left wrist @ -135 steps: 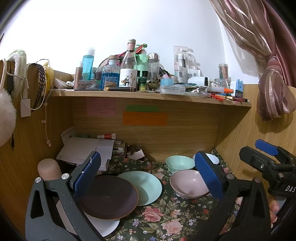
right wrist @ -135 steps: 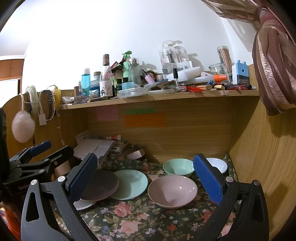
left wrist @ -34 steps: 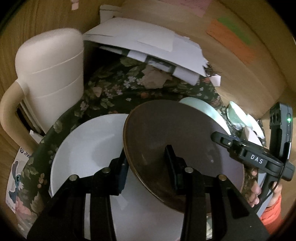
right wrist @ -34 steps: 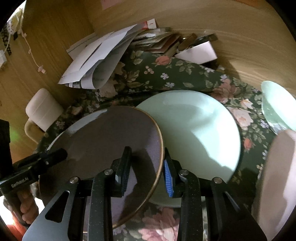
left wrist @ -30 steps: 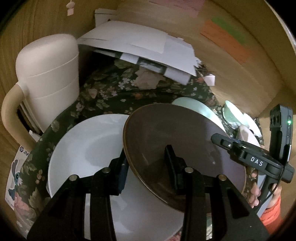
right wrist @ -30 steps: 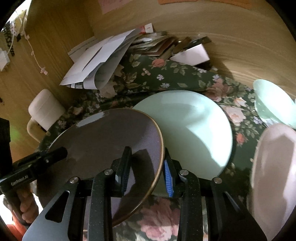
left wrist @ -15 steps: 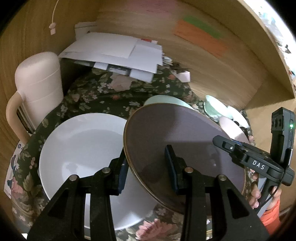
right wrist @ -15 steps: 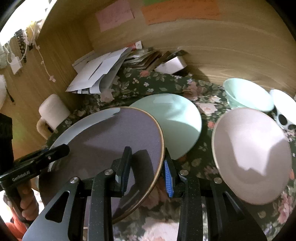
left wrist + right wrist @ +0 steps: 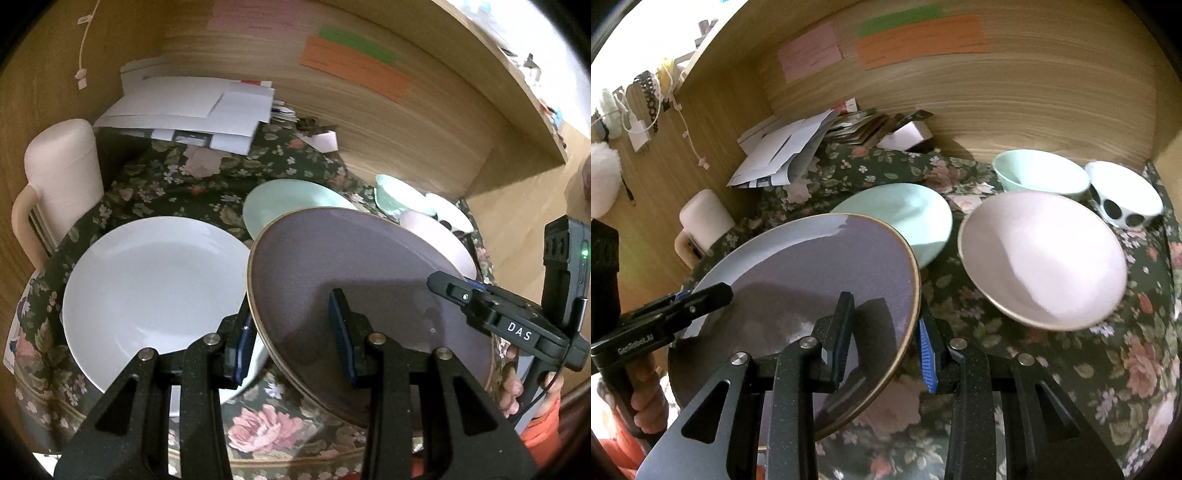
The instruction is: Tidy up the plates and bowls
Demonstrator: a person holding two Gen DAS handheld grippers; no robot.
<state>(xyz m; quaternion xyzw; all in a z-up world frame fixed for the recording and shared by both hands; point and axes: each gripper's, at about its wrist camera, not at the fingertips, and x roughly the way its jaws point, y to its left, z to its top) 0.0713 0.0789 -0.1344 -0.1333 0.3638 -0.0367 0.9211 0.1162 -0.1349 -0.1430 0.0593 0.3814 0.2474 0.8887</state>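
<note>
Both grippers are shut on the rim of one dark purple-brown plate (image 9: 354,280), which hangs above the table. My left gripper (image 9: 291,332) clamps its left edge; my right gripper (image 9: 886,332) clamps its right edge (image 9: 820,280). A large white plate (image 9: 155,288) lies bare on the floral cloth at the left. A mint-green plate (image 9: 291,199) (image 9: 905,214) lies behind the held plate. A pink bowl (image 9: 1041,258), a mint bowl (image 9: 1038,173) and a white bowl with black dots (image 9: 1123,199) stand at the right.
A cream lidded mug (image 9: 62,177) (image 9: 701,221) stands at the left wall. A pile of papers and envelopes (image 9: 192,110) lies at the back left. Wooden walls close the back and both sides. The floral tablecloth (image 9: 1126,350) covers the desk.
Both grippers have lifted the dark plate up and back off the white plate, which now lies fully uncovered. The view has widened to take in the bowls at the right.
</note>
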